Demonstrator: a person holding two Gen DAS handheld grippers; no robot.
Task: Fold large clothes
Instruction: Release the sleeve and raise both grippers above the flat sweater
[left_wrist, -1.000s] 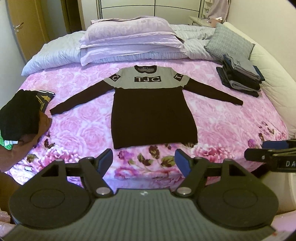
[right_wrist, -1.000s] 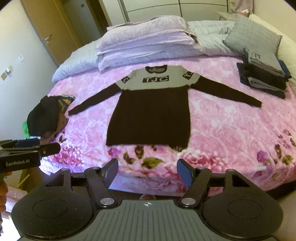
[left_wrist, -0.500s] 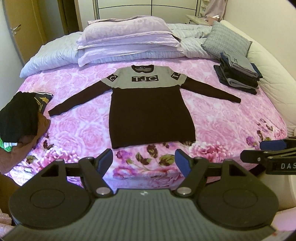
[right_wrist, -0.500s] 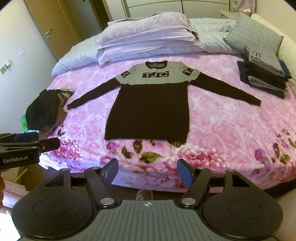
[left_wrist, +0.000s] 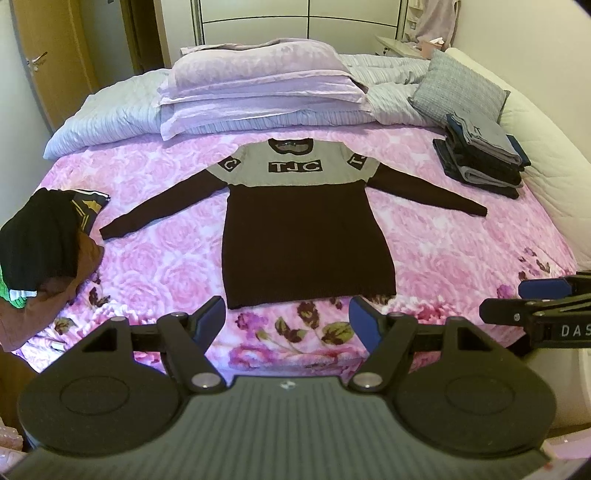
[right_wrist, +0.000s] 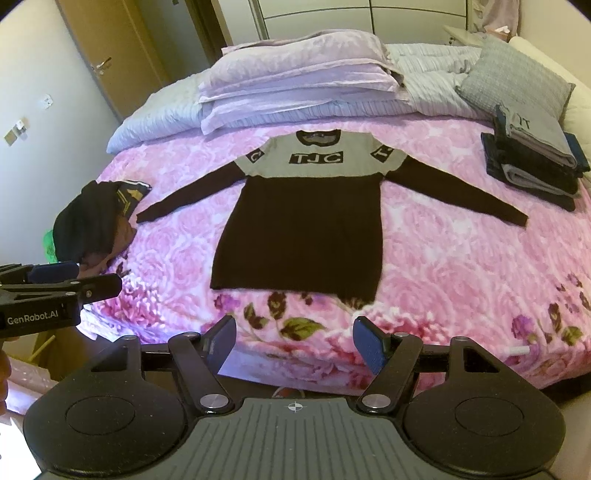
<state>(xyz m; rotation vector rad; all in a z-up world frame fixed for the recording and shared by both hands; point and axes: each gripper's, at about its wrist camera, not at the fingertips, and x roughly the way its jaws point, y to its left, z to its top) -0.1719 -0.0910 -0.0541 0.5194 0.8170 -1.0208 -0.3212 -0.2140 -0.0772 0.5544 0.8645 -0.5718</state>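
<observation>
A long dark brown sweater (left_wrist: 306, 243) (right_wrist: 299, 240) with a grey yoke marked TJC lies flat and face up on the pink floral bedspread (left_wrist: 461, 251) (right_wrist: 461, 258), both sleeves spread out to the sides. My left gripper (left_wrist: 287, 320) hovers open just short of the sweater's hem, holding nothing. Over the foot of the bed my right gripper (right_wrist: 294, 339) is open too, below the hem and empty. Each gripper shows at the edge of the other's view, the right gripper (left_wrist: 532, 299) at the right and the left gripper (right_wrist: 70, 280) at the left.
A heap of dark, brown and green clothes (left_wrist: 40, 243) (right_wrist: 92, 225) sits at the bed's left edge. A stack of folded clothes (left_wrist: 484, 158) (right_wrist: 532, 162) lies at the right. Lilac pillows (left_wrist: 258, 88) and a grey cushion (left_wrist: 458, 88) line the head. A wooden door (right_wrist: 107, 55) stands at the left.
Both views have drifted slightly, with the sweater sitting a little lower and nearer in frame. Both grippers stay open and the sweater has not moved on the bed.
</observation>
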